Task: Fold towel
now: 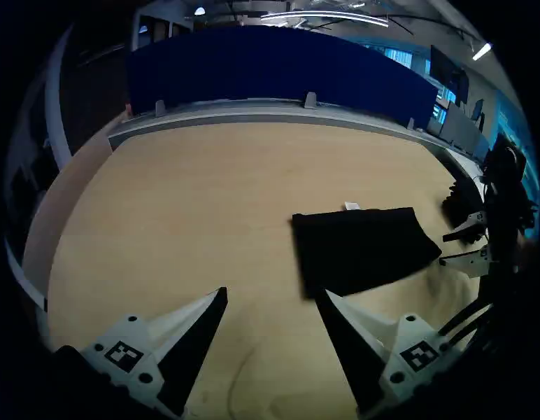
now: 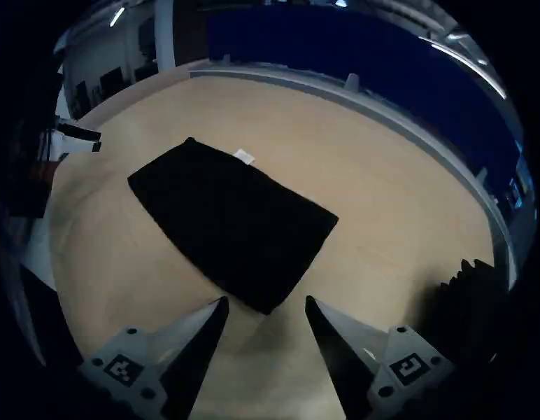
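left gripper (image 1: pixel 270 290) spread, empty | right gripper (image 2: pixel 266 299) spread, empty | we find towel (image 2: pixel 231 220) flat toward right edge of table (image 2: pixel 382 175), corner just ahead of right gripper, long axis running away leftward; right nearer

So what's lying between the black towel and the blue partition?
Bare wooden tabletop, then a grey rail below the partition, per the left gripper view; a white tag edges the towel.

L gripper (image 1: pixel 271 290) agape, black towel (image 1: pixel 361 248) flat on desk (image 1: pixel 200 203)
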